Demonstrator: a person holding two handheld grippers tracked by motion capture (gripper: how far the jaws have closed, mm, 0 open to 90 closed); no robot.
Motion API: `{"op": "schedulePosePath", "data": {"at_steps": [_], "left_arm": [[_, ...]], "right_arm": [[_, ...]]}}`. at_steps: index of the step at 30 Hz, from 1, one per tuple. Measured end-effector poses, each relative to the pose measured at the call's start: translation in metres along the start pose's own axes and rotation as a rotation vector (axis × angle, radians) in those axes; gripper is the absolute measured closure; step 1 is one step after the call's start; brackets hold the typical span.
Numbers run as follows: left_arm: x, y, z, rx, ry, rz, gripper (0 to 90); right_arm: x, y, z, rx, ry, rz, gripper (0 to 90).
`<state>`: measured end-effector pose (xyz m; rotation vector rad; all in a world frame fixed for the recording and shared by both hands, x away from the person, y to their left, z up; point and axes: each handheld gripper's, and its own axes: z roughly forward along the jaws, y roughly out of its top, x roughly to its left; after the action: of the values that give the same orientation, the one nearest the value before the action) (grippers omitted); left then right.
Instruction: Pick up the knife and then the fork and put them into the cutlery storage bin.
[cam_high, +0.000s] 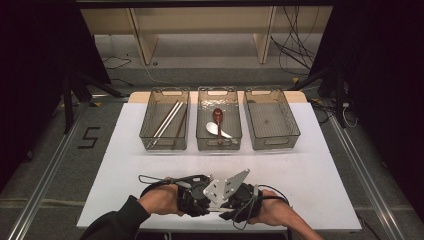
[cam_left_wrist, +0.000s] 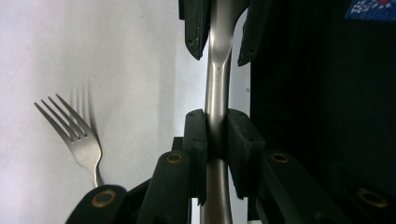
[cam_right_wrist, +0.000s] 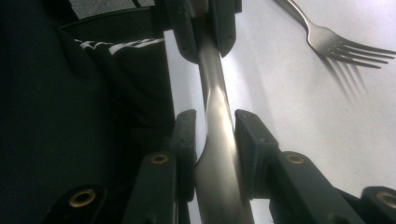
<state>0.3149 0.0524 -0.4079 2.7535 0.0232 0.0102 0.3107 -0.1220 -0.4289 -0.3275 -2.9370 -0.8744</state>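
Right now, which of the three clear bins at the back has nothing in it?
The right-hand bin is empty. The left bin holds chopsticks, and the middle bin holds a brown spoon and a white spoon.

A white rectangular tabletop stands on a grey floor, its wooden far edge just visible behind a row of three clear, smoke-tinted plastic bins with handle slots. The left bin holds long pale chopsticks lying lengthwise, with a darker stick beside them. The middle bin, just beside the first, holds a reddish-brown wooden spoon and a white ladle-shaped spoon that overlap each other. The right bin sits just beside the middle one. In the left gripper view, a silver metal fork lies on the white surface, tines pointing away, casting a faint shadow.
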Motion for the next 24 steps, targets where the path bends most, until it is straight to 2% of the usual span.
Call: {"op": "schedulePosePath", "data": {"at_steps": [10,15,18,20,24], "left_arm": [[0.001,0.001,0.003,-0.058,0.003,-0.008,76.5],[0.002,0.001,0.006,-0.088,0.005,-0.015,76.0],[0.004,0.000,0.006,-0.111,0.008,-0.036,74.8],[0.005,0.000,0.005,-0.109,0.018,-0.034,74.1],[0.009,-0.003,0.001,-0.105,0.052,-0.063,64.5]], "right_arm": [[0.001,0.002,-0.014,0.005,-0.010,-0.006,71.3],[0.002,0.002,-0.017,0.035,-0.014,0.014,71.3],[0.001,0.003,-0.020,0.051,-0.026,0.022,71.4],[0.001,0.002,-0.022,0.050,-0.031,0.024,71.4],[-0.002,0.000,-0.023,0.076,-0.056,0.034,71.4]]}}
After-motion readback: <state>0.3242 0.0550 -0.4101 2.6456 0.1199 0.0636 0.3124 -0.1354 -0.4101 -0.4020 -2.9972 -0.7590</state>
